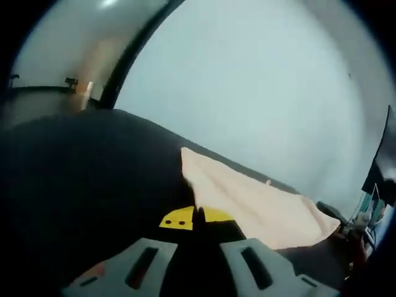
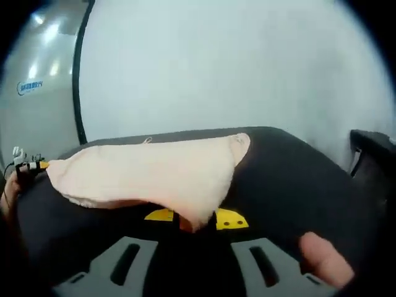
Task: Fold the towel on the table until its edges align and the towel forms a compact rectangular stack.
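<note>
**Towel pinched both ends, grip pts partly hidden**

Your right gripper [image 2: 196,219]: towel [image 2: 154,173] drapes over the tips, so contact itself is hidden; jaws look clamped on its hanging corner. Left gripper [image 1: 195,218]: yellow tips together at towel's [image 1: 247,201] near edge, far end blurred. Towel's pale peach, soft, rumpled, stretched across black table [image 2: 291,179] just ahead of both grippers.

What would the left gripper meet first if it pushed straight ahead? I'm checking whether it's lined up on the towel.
Probably the towel: its near edge lies just beyond the left gripper yellow tips, on the black table. Depth is unclear.
</note>
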Motion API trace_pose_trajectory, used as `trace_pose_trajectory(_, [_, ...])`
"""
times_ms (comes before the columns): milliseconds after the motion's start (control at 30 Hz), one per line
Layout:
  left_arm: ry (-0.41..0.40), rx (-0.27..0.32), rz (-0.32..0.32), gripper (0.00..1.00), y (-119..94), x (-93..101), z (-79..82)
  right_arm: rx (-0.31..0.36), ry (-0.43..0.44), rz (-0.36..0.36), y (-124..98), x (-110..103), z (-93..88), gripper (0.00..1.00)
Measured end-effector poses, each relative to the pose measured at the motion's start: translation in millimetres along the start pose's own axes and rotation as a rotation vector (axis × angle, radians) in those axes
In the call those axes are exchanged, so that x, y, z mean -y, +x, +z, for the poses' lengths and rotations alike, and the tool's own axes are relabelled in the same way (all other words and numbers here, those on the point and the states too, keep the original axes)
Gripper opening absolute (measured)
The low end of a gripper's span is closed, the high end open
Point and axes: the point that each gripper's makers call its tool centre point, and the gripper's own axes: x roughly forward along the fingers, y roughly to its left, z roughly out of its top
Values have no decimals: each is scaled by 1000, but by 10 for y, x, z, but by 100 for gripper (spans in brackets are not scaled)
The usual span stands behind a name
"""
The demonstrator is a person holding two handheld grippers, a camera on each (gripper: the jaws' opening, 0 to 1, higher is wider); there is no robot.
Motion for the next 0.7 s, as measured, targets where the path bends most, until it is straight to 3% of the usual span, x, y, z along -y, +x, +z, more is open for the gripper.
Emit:
trace_pose_trajectory(33, [4, 3, 10, 5, 0, -16, 2, 32, -73, -40, -4, 65, 75, 1])
trace_pose_trajectory(100, [48, -9, 0, 5, 3, -19, 10, 110, -168, -35, -86, 86, 251, 1])
trace_pose_trajectory(167, [67, 3, -5, 3, -20, 52, 2, 133, -370, -79, -136, 222, 390, 1])
trace_pose_trajectory(200, [56, 25, -41, 3, -24, 89, 39, 140, -474, -126, -166, 317, 451, 1])
trace_pose_trajectory(233, [44, 33, -44, 3, -42, 84, 55, 140, -539, -163, -202, 398, 507, 1])
trace_pose_trajectory(267, [39, 38, -56, 3, -67, 135, 37, 184, -612, -132, -242, 339, 621, 1])
trace_pose_trajectory(333, [25, 62, -51, 3, -98, 113, 72, 224, -659, -133, -350, 285, 752, 1])
trace_pose_trajectory(400, [-9, 111, -44, 3, -130, 96, 148, 263, -768, -151, -462, 186, 849, 1])
trace_pose_trajectory(467, [-35, 127, -28, 3, -162, 79, 144, 266, -884, -127, -501, -9, 795, 1])
trace_pose_trajectory(533, [-33, 127, -19, 3, -153, 84, 130, 255, -975, -69, -457, -242, 625, 2])
trace_pose_trajectory(633, [22, 110, 30, 4, -128, 79, 67, 179, -861, 57, -320, -538, 222, 9])
trace_pose_trajectory(700, [32, 100, 31, 4, -100, 71, 55, 149, -749, 70, -277, -575, 95, 28])
